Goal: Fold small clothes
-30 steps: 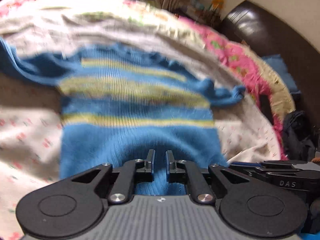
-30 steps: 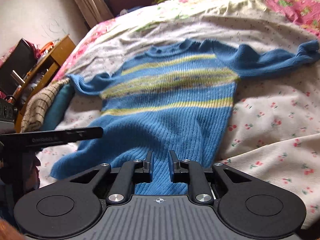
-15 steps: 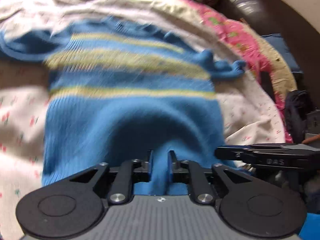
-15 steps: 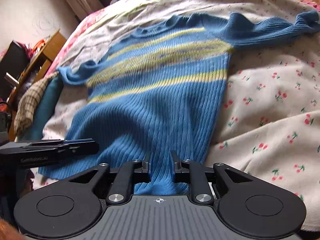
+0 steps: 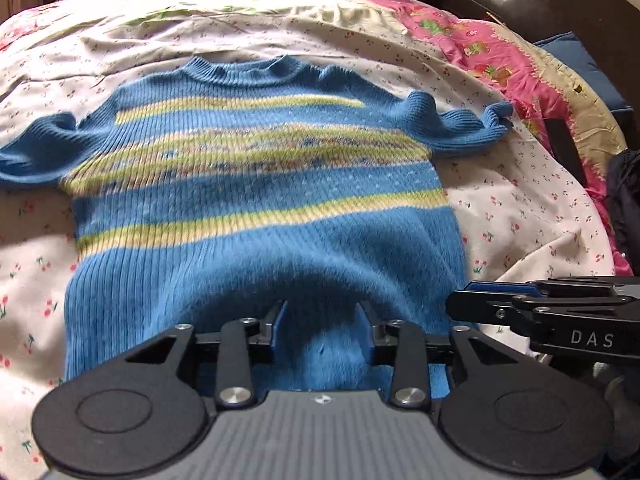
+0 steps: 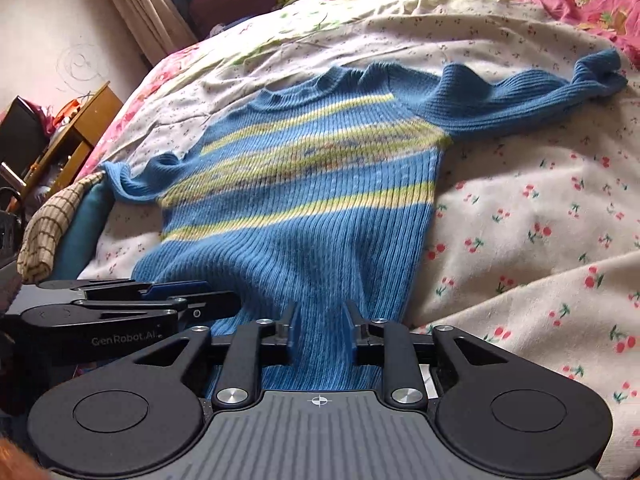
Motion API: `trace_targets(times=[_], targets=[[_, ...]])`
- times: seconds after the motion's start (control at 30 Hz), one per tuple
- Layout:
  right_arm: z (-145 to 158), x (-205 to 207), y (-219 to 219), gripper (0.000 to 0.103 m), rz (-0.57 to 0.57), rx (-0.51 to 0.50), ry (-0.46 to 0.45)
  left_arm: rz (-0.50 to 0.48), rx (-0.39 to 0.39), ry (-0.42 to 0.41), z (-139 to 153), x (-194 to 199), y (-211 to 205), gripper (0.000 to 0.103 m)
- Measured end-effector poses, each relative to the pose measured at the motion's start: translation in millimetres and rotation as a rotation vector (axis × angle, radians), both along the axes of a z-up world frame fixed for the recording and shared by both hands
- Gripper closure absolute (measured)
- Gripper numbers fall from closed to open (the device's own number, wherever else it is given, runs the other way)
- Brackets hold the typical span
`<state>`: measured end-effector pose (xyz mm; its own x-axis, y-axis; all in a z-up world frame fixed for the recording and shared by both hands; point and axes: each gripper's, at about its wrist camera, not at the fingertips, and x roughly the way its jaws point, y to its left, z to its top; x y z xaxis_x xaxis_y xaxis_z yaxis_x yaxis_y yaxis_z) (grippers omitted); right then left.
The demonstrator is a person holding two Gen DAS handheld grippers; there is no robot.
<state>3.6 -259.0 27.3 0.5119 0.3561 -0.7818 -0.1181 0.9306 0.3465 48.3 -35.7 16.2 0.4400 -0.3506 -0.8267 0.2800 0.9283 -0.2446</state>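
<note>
Blue striped sweater [image 5: 256, 216] flat, hem between left gripper [image 5: 320, 326] jaws

Two close, downward wrist views, probably hem-side, sharing the sweater [image 5: 256, 208].

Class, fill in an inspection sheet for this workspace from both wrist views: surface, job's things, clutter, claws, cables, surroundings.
Surface: bed sheet, cherry print, wrinkled.
Job's things: blue striped sweater lying flat and unfolded, sleeves spread out, hem end nearest both cameras.
Clutter: checked cloth at the bed's edge; pink floral blanket at the far side.
Claws: left claw and right claw both over the hem; jaws have just been opening, pads apart with sweater fabric between them, not pinched.
Cables: nothing seen.
Surroundings: wooden shelf, curtain, dark headboard.
</note>
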Motion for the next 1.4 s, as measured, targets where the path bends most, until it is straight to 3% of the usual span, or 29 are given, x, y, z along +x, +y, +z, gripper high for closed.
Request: trace_targets(times=[0.17, 0.5, 0.77, 0.97, 1.07, 1.2, 1.4], targets=[[-2.7, 8.0, -3.3, 0.072, -0.016, 0.005, -0.004, -0.016, 0.025, -0.001, 1.5, 9.0, -11.3, 0.045], [-1.1, 22.4, -41.4, 0.069, -0.119, 0.036, -0.038, -0.084, 0.062, 0.008, -0.2, 26.4, -40.9, 0.044], [-0.5, 42.7, -115.8, 0.068, -0.34, 0.04, -0.078, -0.224, -0.094, 0.07, 0.8, 43.3, -78.2, 0.041], [-10.6, 74.1, -176.4, 0.068, -0.516, 0.058, -0.108, -0.274, -0.11, -0.026, 7.0, 54.9, -114.9, 0.041], [-22.8, 96.2, -206.5, 0.066, -0.614, 0.126, -0.111, -0.285, -0.11, -0.031, 3.0, 70.7, -134.3, 0.041], [-40.9, 120.7, -245.7, 0.066, -0.736, 0.288, -0.11, -0.295, -0.116, -0.046, -2.5, 86.3, -154.1, 0.041], [-62.7, 146.6, -274.1, 0.066, -0.814, 0.497, -0.123, -0.298, -0.137, -0.058, -9.4, 94.0, -164.6, 0.041]])
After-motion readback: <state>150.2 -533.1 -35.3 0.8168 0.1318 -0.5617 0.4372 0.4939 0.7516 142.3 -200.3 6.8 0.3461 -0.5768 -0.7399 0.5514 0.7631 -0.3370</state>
